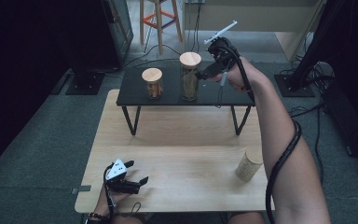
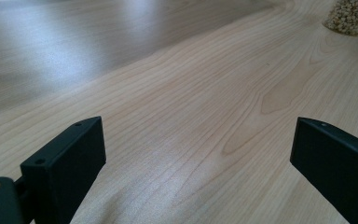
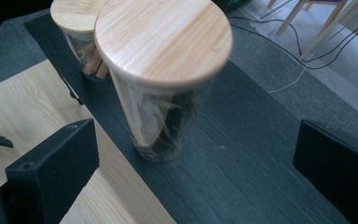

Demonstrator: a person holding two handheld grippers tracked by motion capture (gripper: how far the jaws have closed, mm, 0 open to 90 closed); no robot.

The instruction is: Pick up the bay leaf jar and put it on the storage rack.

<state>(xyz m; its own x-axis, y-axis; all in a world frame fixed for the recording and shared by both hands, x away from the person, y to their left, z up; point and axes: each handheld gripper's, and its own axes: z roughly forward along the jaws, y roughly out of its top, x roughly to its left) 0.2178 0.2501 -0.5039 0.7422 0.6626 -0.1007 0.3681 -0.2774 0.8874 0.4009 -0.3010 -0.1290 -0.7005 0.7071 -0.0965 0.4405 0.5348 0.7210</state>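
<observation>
1. The right gripper (image 1: 204,74) is held up over the black shelf (image 1: 168,95), just beside the tall jar (image 1: 189,77); its jaws stand wide apart with nothing between them
2. From the right gripper view the tall jar (image 3: 161,88) stands upright on the black shelf (image 3: 242,177), its round wooden lid on, dark contents showing through the clear wall
3. A shorter jar (image 1: 152,83) with the same kind of lid stands near it on the shelf, to its left
4. The left gripper (image 1: 137,172) rests low on the wooden table (image 1: 177,154) at the near edge, jaws spread wide and empty
5. A third jar (image 1: 249,164) stands tilted on the table, well apart from both grippers
</observation>
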